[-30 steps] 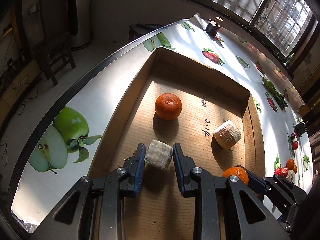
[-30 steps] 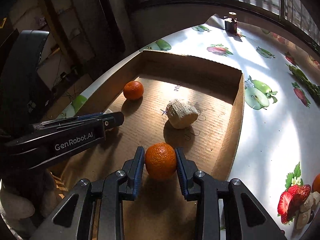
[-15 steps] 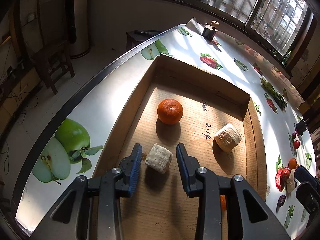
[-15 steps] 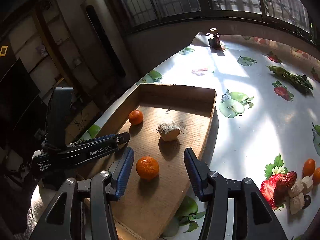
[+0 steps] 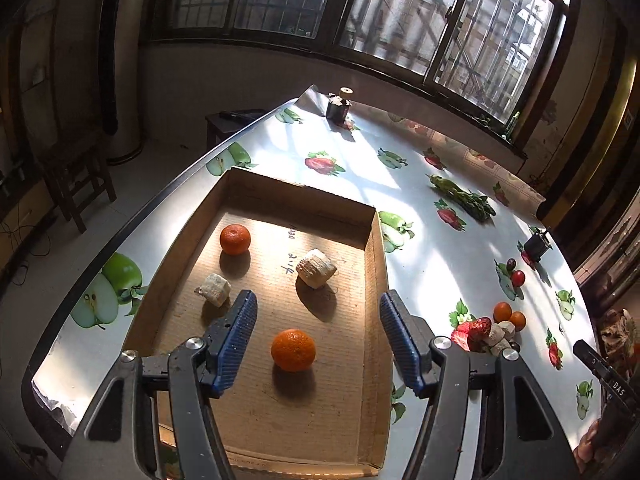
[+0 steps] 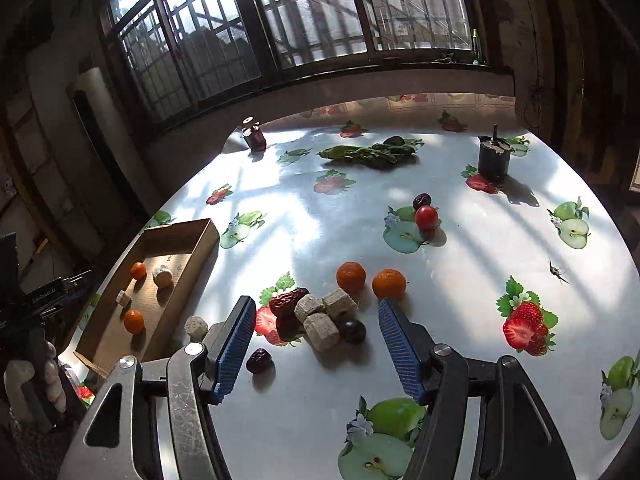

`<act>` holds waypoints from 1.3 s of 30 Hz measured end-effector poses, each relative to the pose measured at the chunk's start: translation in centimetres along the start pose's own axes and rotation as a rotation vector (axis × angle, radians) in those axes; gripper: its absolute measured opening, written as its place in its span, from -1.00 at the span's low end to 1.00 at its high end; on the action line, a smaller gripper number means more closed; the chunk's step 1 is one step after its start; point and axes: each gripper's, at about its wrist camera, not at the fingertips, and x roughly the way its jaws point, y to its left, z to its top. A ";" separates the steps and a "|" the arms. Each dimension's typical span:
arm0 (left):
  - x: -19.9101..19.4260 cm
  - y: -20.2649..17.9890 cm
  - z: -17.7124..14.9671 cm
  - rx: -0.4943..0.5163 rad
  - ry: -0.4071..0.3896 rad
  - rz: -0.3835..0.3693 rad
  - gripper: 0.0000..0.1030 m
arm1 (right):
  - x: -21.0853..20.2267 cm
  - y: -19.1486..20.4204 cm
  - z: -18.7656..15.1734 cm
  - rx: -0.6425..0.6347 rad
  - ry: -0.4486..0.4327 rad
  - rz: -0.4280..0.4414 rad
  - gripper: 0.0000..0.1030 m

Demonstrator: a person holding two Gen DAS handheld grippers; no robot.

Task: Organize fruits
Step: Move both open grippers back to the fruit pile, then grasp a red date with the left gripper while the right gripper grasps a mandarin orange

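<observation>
A shallow cardboard tray [image 5: 374, 264] holds two oranges [image 5: 293, 350] [image 5: 235, 239] and two pale rough chunks [image 5: 213, 289] [image 5: 317, 268]. My left gripper [image 5: 316, 330] is open and empty, raised above the near orange. In the right wrist view my right gripper [image 6: 316, 334] is open and empty above a pile on the table: pale chunks [image 6: 320, 322], dark dates [image 6: 287, 302], a dark plum [image 6: 352, 330] and two oranges [image 6: 351, 277] [image 6: 389, 283]. The tray [image 6: 188, 276] lies to its left.
A cherry tomato [image 6: 426, 217] and dark fruit [image 6: 421, 200] lie farther back. Green vegetables [image 6: 368, 154], a dark jar [image 6: 254, 136] and a black cup [image 6: 494, 158] stand near the far edge. A loose date [image 6: 259, 360] and pale chunk [image 6: 196, 326] lie near the tray.
Both grippers opened, releasing the pale chunk and the orange in the tray. Both lifted away; the right one swung right over the pile on the table.
</observation>
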 end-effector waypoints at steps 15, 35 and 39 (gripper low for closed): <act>5.7 -11.1 -5.8 0.234 0.200 -0.120 0.23 | 4.0 -3.3 -1.7 0.001 0.112 0.029 0.32; 9.8 -16.8 -9.3 0.379 0.291 -0.213 -0.15 | 11.2 -4.5 2.3 0.118 0.137 -0.018 0.04; 9.8 -16.8 -9.4 0.377 0.288 -0.221 -0.33 | 12.0 -4.5 2.1 0.114 0.146 -0.027 0.03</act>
